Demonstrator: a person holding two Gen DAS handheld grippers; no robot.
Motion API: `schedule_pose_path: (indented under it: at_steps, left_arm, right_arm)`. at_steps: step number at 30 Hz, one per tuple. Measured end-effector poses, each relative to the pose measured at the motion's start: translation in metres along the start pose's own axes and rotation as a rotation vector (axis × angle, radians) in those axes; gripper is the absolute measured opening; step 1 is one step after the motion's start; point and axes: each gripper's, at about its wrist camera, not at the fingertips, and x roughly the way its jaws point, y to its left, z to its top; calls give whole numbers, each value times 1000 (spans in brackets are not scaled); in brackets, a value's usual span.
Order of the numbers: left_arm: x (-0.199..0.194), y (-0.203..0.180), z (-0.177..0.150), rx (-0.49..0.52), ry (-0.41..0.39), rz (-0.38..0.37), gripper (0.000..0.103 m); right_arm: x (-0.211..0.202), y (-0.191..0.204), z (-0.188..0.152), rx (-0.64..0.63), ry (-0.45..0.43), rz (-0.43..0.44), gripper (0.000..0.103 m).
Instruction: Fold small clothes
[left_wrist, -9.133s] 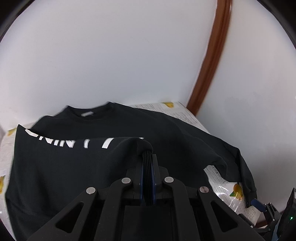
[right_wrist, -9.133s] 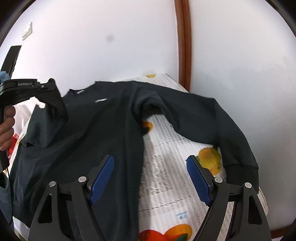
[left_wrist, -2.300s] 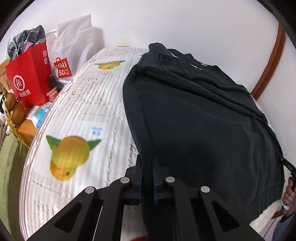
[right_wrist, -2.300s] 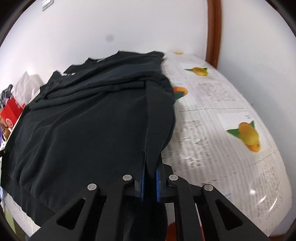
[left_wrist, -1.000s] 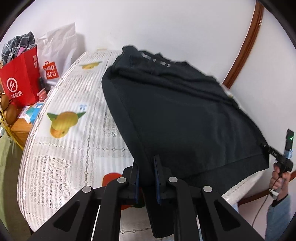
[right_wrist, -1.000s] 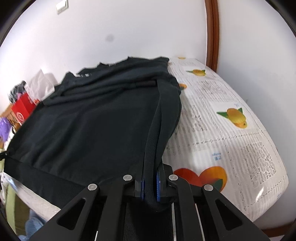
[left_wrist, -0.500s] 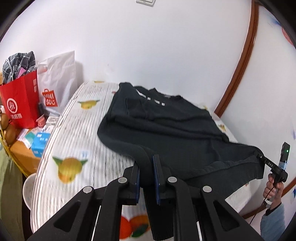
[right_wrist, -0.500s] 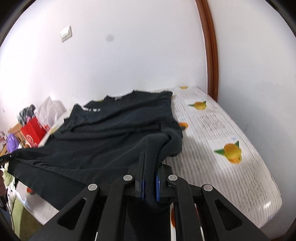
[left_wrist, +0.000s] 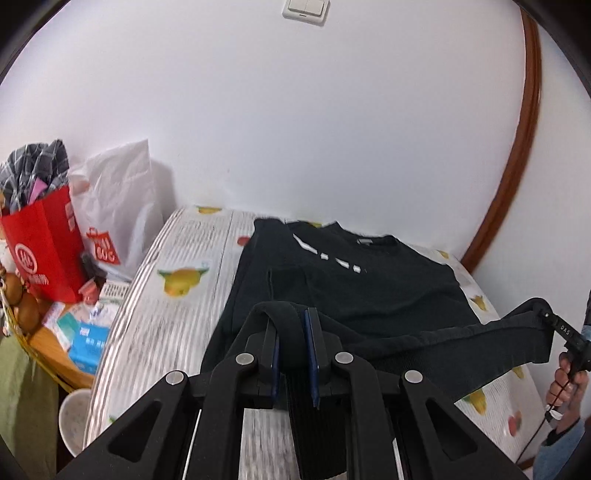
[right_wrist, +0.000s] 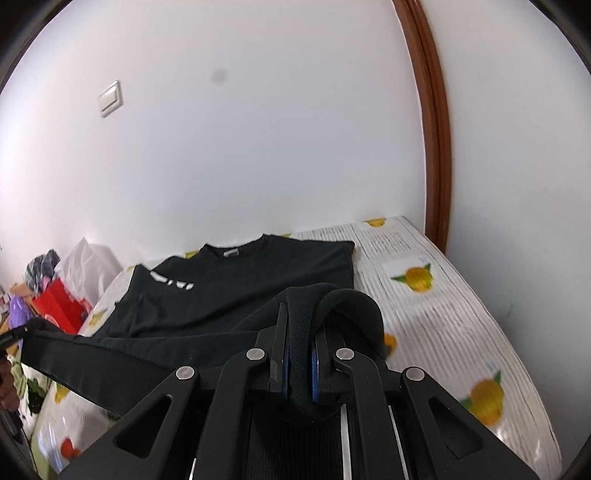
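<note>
A black sweatshirt (left_wrist: 376, 291) with white lettering lies on the fruit-print tablecloth (left_wrist: 173, 306), collar toward the wall. Its bottom hem is lifted off the table and stretched between both grippers. My left gripper (left_wrist: 291, 325) is shut on the hem's left corner. My right gripper (right_wrist: 299, 343) is shut on the hem's right corner. In the left wrist view the right gripper (left_wrist: 554, 325) shows at the far right, held by a hand. The sweatshirt's upper part (right_wrist: 240, 284) rests flat with its sleeves folded in.
A red paper bag (left_wrist: 44, 251) and a white shopping bag (left_wrist: 118, 214) stand left of the table against the wall. Small boxes (left_wrist: 85, 332) and a white bowl (left_wrist: 74, 417) sit lower left. A brown wooden frame (right_wrist: 432, 147) runs up the wall at the right.
Both grippers have risen and moved toward the collar, carrying the hem up off the table; the lower body of the sweatshirt now hangs between them above the upper part.
</note>
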Motion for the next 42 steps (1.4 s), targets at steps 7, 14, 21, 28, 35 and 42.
schedule_pose_path:
  at_steps: [7, 14, 21, 28, 35, 42]
  left_arm:
    - [47, -3, 24, 13, 8, 59, 12]
    - [103, 7, 35, -17, 64, 83, 12]
    - [151, 15, 24, -21, 141, 105, 13]
    - [167, 22, 17, -48, 199, 111, 17]
    - [145, 22, 17, -44, 208, 88, 39]
    - [106, 32, 1, -41, 192, 89, 55]
  right_arm:
    - [61, -1, 28, 24, 21, -12, 8]
    - [119, -3, 34, 21, 56, -16, 8]
    - [175, -5, 21, 3, 139, -60, 8]
    - [202, -5, 11, -26, 213, -124, 12]
    - [173, -14, 12, -50, 225, -124, 40]
    - [109, -24, -1, -101, 160, -181, 53]
